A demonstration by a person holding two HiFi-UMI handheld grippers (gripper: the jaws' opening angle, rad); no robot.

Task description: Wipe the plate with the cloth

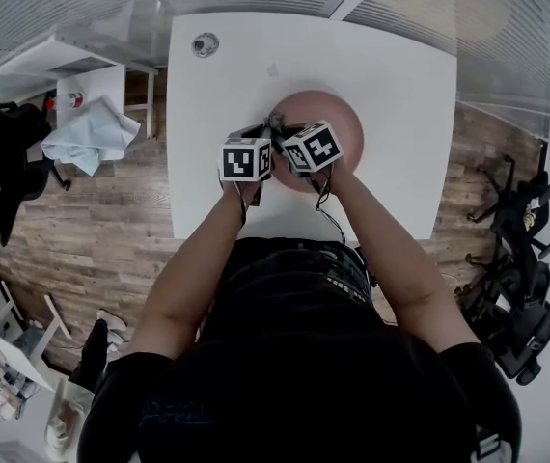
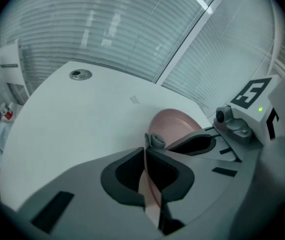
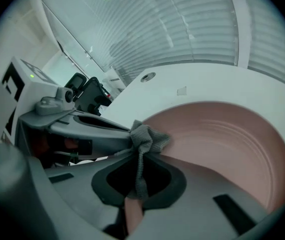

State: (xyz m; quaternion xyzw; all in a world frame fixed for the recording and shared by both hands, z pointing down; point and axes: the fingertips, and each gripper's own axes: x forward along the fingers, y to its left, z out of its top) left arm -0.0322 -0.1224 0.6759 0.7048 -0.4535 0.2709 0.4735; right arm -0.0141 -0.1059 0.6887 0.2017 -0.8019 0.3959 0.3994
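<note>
A pink plate (image 1: 338, 123) lies on the white table (image 1: 391, 85). My left gripper (image 1: 263, 131) stands at the plate's near left rim. In the left gripper view it (image 2: 145, 151) is shut, with the pink rim of the plate (image 2: 175, 121) pinched between the jaws. My right gripper (image 1: 285, 128) is close beside it, over the plate, and is shut (image 3: 138, 156) on a small grey cloth (image 3: 146, 138). The bunched cloth sticks out past the fingertips and rests on the plate (image 3: 222, 139) at its rim, right against the left gripper's fingers (image 3: 90, 129). The cloth (image 2: 156, 140) also peeks out in the left gripper view.
A small round metal fitting (image 1: 205, 43) is set in the table's far left part. A side table with a light blue cloth (image 1: 92, 133) stands on the wooden floor at the left. Dark chairs (image 1: 521, 258) stand at the right.
</note>
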